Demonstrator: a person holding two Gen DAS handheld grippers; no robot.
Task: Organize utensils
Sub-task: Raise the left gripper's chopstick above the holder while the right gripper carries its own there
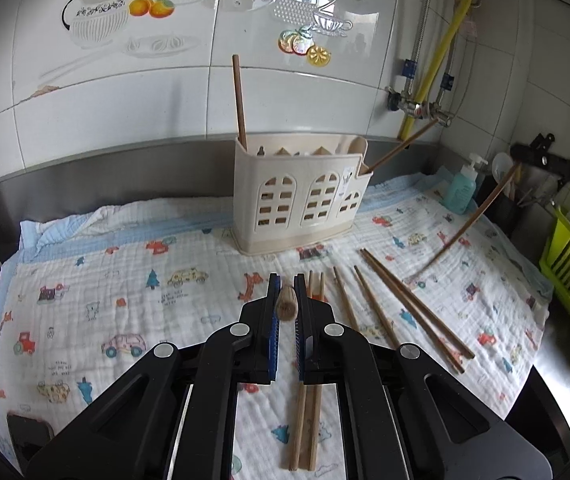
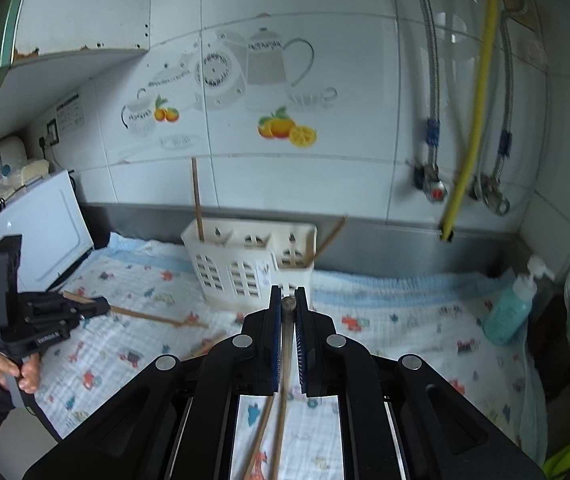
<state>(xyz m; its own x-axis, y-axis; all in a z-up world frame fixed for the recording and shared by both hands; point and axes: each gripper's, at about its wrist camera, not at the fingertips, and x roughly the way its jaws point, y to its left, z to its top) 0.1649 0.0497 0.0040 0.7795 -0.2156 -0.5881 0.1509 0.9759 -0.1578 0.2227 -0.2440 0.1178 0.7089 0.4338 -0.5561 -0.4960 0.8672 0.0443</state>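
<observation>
We hold one chopstick in each claw; the left gripper [image 1: 285, 292] is clenched on a wooden chopstick [image 1: 286, 304], whose blunt end shows between the blue pads [image 1: 272, 320] pointing forward along the fingers, so that, we judge, it can be tipped down into a slot end first. The right gripper [image 2: 289, 300] is likewise clamped on a second chopstick [image 2: 287, 340], gripped near its top with the shaft trailing back under the claw toward us; seen from the left wrist, that stick [image 1: 473, 216] hangs slanted in the air to the far right.

The cream utensil holder [image 1: 303, 196] stands straight ahead of both claws, well beyond the fingertips, against the steel backsplash; an upright chopstick [image 1: 239, 100] already stands at its left end and a leaning chopstick [image 1: 401, 148] rests at its right end, which suggests the sorting is under way.

The loose chopsticks [image 1: 405, 308] lie on the printed cloth [image 1: 85, 280] just right of the left claw, and a pair [image 1: 307, 428] runs beneath it; they are spread flat and apart, which should make each easy to pinch singly.

A soap bottle [image 2: 511, 308] stands far right of the right claw.
</observation>
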